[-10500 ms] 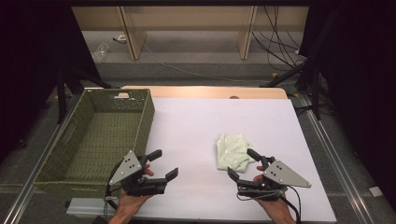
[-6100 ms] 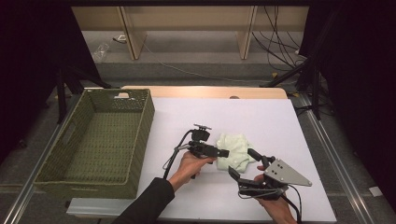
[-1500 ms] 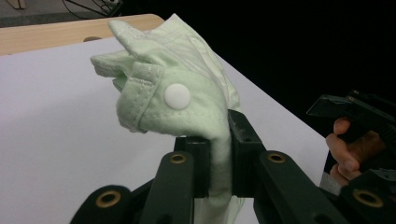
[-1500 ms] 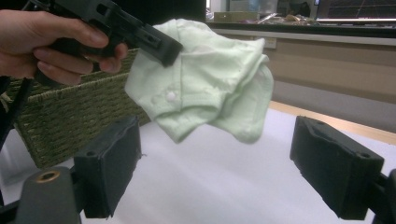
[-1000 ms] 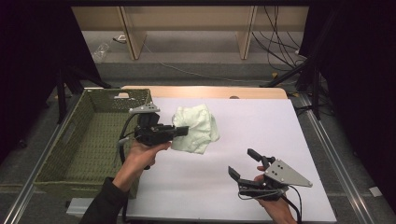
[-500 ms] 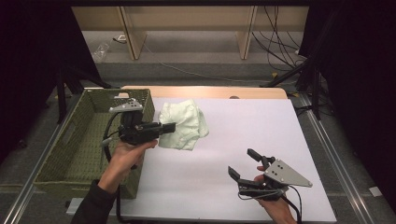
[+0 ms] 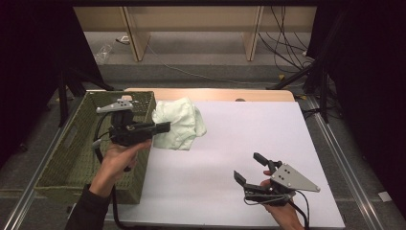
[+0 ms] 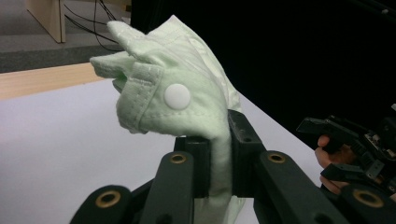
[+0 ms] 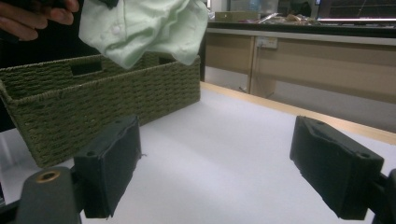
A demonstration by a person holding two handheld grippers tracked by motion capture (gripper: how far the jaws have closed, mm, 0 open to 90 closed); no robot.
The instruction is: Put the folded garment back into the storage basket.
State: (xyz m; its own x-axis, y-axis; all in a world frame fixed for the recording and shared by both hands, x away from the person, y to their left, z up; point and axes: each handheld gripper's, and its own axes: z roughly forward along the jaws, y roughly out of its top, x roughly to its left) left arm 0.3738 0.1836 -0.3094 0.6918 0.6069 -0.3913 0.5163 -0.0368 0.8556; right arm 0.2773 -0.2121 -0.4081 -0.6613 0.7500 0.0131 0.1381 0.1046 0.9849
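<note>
The left gripper [image 7: 163,127] has carried the pale green garment [image 7: 179,123] up to the woven basket [image 7: 72,153], jaws clamped on it, cloth hanging above the basket's near wall; right gripper [image 7: 249,167] gapes, holding nothing.

A big table [image 7: 225,158] with a white top stands here. A green basket [image 7: 72,148] sits on its left side.

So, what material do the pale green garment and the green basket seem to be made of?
Garment: probably soft woven cotton, matte; stitched hems, a white plastic-looking snap, loose folds. Basket: seems woven rush or paper cord, matte olive; the braided rows show on its wall.
</note>
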